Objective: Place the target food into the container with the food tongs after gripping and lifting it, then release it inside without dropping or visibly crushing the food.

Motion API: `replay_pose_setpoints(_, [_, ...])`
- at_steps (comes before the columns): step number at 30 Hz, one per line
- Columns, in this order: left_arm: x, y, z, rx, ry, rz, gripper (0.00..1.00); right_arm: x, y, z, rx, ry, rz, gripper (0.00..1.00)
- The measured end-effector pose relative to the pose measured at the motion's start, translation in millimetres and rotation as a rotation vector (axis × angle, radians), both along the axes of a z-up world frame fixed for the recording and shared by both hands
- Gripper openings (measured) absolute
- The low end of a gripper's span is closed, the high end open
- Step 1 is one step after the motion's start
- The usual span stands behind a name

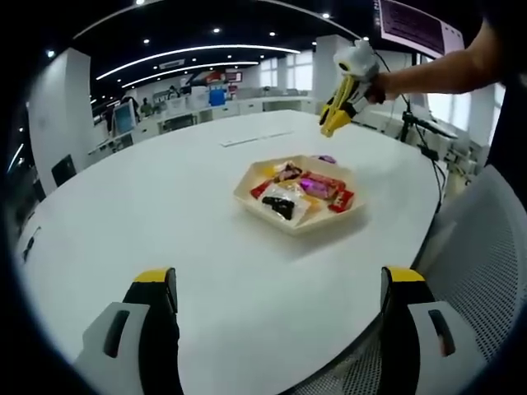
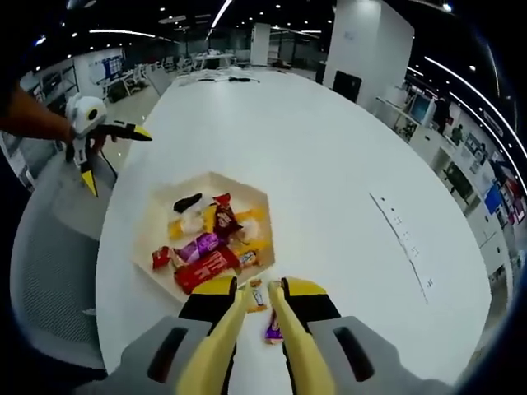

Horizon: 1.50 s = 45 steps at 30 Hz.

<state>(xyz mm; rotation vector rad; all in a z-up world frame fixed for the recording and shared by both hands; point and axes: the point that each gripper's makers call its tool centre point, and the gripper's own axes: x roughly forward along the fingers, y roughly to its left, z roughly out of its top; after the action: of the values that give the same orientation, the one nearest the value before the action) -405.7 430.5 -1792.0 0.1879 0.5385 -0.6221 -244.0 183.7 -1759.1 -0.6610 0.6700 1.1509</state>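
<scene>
Wrapped snacks point(image 2: 207, 247) fill the hexagonal tray point(image 1: 300, 225) near the table point(image 1: 165, 206) edge; two more point(image 2: 258, 295) lie just outside it. The right gripper point(image 2: 254, 309), jaws narrow and empty, hovers there. The left gripper point(image 1: 280, 290) gapes wide, well back. Nothing gripped yet.

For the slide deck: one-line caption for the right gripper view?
Right tongs, nearly closed, hover over two loose candies beside a hexagonal tray of wrapped snacks on a white table.
</scene>
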Motion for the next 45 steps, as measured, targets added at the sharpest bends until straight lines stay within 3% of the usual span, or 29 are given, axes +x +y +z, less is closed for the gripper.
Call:
replay_pose_setpoints(2, [0.1, 0.0, 0.5, -0.006, 0.0, 0.001, 0.99, -2.8, 2.7, -9.3, 0.003, 0.011, 0.057, 0.2])
replay_pose_setpoints(9, [-0.7, 0.1, -2.9, -0.001, 0.015, -0.002, 0.99, -4.4, 0.6, -50.2, -0.044, 0.045, 0.111, 0.21])
replay_pose_setpoints(17, [-0.1, 2.0, -6.2, 0.001, 0.03, 0.003, 0.99, 1.2, 7.8, -68.5, -0.063, 0.015, 0.154, 0.22])
replay_pose_setpoints(20, [0.0, 2.1, -6.5, 0.0, 0.032, 0.007, 0.99, 3.2, 8.3, -71.0, -0.056, 0.031, 0.149, 0.22])
replay_pose_setpoints(33, [-0.3, 2.3, -7.4, -0.001, 0.041, 0.011, 0.99, 11.3, 2.7, -68.3, -0.078, 0.058, 0.053, 0.17])
replay_pose_setpoints(36, [-0.1, 2.1, -6.7, -0.002, 0.038, 0.009, 0.99, 14.4, -2.1, -60.3, -0.065, 0.07, 0.013, 0.17])
replay_pose_setpoints(45, [-0.8, 1.4, -6.4, 0.002, 0.035, 0.005, 0.99, 20.8, 2.6, -21.7, -0.039, 0.017, 0.01, 0.17])
